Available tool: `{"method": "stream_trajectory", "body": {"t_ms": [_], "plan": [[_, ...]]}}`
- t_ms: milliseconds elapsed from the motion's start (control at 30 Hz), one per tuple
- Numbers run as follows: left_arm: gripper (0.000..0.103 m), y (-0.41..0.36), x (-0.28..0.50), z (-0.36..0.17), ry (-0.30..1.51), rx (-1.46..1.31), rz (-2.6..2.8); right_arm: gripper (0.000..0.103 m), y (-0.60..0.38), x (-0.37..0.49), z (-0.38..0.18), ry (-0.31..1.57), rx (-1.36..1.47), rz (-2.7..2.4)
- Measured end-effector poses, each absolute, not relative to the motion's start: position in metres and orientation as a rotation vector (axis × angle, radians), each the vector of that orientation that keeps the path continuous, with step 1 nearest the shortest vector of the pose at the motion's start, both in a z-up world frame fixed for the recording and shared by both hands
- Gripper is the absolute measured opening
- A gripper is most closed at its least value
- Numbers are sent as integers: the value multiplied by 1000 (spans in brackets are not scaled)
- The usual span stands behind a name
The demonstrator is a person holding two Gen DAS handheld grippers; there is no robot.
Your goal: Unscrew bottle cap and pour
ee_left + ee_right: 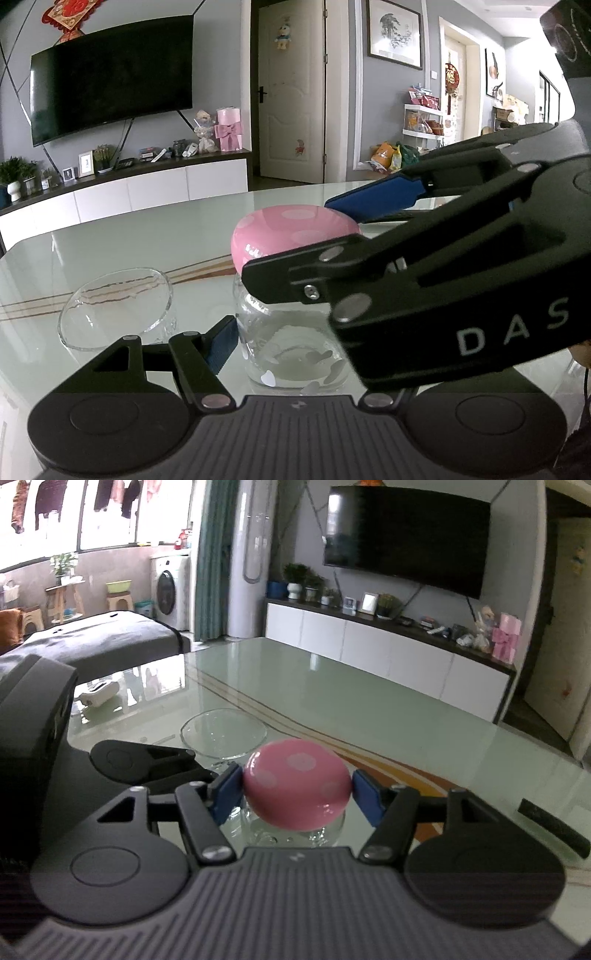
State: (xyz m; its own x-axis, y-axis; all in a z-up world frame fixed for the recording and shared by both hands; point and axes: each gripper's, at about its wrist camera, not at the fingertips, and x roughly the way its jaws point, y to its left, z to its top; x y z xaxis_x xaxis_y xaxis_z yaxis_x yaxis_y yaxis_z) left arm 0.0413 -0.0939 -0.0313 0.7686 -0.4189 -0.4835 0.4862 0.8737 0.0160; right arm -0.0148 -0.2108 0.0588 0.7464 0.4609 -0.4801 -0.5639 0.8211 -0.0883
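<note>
The black right gripper (343,236) is covering the clear glass bottle's (291,347) right side and the left gripper's (291,339) far finger; the round pink dotted cap (295,784) is hiding the bottle's neck.

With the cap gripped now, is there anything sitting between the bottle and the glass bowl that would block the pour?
Nothing visible. The right gripper is shut on the pink cap, the left gripper holds the clear bottle, and the glass bowl sits right beside the bottle on bare table.

A dark television (110,77) hangs upper left; a framed picture (395,35), perhaps an ink print, upper right.
</note>
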Motion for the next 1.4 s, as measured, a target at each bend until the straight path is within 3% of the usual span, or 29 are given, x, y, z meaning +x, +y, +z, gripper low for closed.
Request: {"method": "stream_trajectory", "body": {"t_ms": [1133,1200,1300,1400], "plan": [[73,-93,42,-31,490,145,-497,66,-260,20,67,418,-251,997],[73,-93,42,-30,491,144,-497,69,-259,16,65,411,-255,974],[73,-93,42,-30,491,142,-496,84,-260,10,65,388,-234,899],[74,-94,42,-30,492,141,-495,86,-265,6,66,378,-165,834]]}}
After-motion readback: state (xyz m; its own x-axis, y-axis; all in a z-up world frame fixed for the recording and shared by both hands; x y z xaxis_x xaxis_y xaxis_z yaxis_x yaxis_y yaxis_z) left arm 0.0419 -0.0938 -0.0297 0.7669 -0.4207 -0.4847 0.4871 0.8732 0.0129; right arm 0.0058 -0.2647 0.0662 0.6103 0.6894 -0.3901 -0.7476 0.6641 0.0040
